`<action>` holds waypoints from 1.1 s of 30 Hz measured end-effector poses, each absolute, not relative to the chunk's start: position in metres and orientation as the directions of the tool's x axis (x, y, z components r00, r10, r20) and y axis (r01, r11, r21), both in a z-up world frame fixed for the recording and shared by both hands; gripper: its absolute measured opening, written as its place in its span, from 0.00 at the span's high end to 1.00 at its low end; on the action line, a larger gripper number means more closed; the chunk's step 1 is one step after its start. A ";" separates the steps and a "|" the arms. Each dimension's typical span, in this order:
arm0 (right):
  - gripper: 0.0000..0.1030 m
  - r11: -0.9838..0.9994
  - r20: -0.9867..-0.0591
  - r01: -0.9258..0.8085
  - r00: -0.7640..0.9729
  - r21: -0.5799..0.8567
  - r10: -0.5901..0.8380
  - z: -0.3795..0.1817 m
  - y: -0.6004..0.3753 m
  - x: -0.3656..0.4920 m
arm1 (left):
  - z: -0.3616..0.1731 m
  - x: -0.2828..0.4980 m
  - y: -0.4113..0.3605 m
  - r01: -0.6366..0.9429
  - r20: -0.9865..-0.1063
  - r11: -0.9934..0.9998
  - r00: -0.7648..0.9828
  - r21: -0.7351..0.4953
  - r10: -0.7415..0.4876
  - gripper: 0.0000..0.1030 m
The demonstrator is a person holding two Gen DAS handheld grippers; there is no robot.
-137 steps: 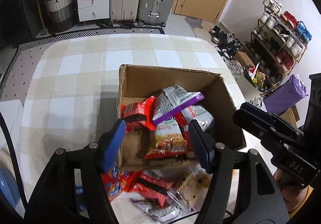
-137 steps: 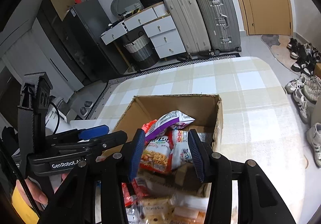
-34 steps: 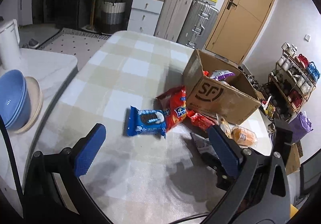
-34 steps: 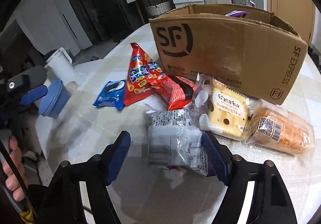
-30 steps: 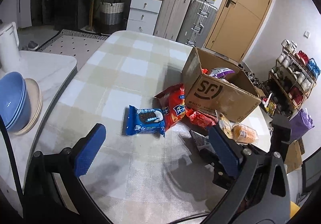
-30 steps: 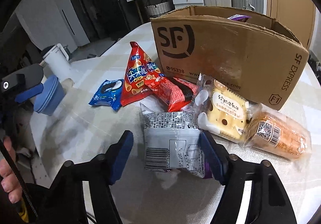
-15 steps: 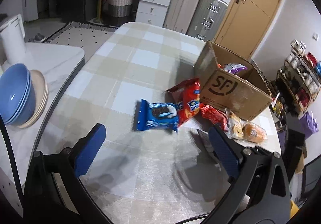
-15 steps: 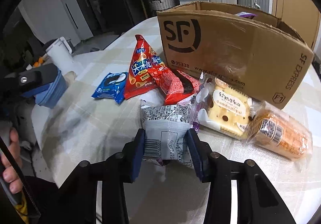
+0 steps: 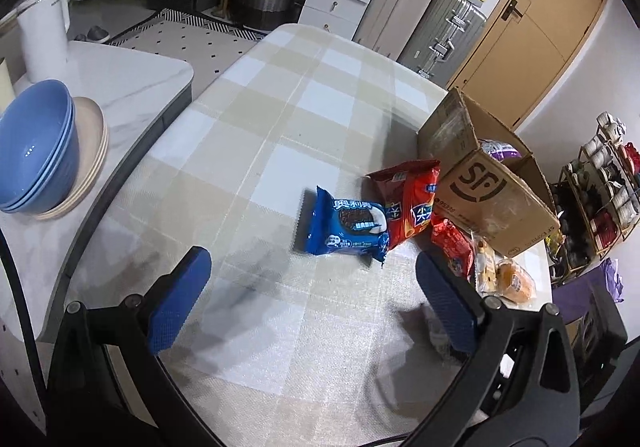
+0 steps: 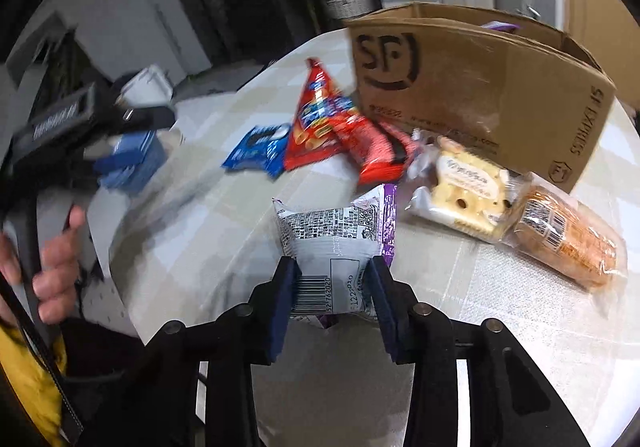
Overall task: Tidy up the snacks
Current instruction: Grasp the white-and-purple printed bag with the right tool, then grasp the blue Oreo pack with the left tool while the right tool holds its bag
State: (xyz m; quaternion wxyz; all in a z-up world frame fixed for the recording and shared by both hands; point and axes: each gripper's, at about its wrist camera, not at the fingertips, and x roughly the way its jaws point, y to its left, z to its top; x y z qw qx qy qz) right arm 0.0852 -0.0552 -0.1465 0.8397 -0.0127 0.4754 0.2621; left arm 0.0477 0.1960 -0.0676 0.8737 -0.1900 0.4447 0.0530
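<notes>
Right gripper (image 10: 334, 301) is clamping the white-and-purple snack packet (image 10: 336, 239) near the cardboard box (image 10: 480, 87) — light, crinkly, likely slippery, so gripping its lower edge; left gripper (image 9: 312, 299) is hanging wide open, empty.

"SF EXPRESS" on cardboard box (image 10: 480, 87)

Even indoor light, blurred fisheye edges

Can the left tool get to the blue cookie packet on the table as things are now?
Probably yes. The left tool is open and empty, and the blue cookie packet lies flat just ahead of it. Bare tablecloth is on its near side; only the red snack bag overlaps its far edge.
</notes>
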 end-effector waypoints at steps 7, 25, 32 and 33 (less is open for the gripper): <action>0.59 0.859 -0.808 -0.501 0.459 0.106 0.368 -0.146 -0.040 0.080 | -0.071 0.051 0.187 -0.245 -0.806 0.932 0.586 -0.269 -0.079 0.01; 0.48 0.864 -0.820 -0.502 0.485 0.022 0.303 -0.161 -0.013 0.101 | -0.074 0.052 0.182 -0.229 -0.818 0.937 0.568 -0.265 -0.093 0.01; 0.58 0.876 -0.802 -0.468 0.474 0.120 0.363 -0.157 -0.029 0.101 | -0.079 0.056 0.186 -0.250 -0.830 0.935 0.553 -0.251 -0.075 0.01; 0.59 0.877 -0.799 -0.463 0.476 0.128 0.368 -0.156 -0.030 0.101 | -0.081 0.057 0.187 -0.254 -0.833 0.935 0.548 -0.247 -0.071 0.01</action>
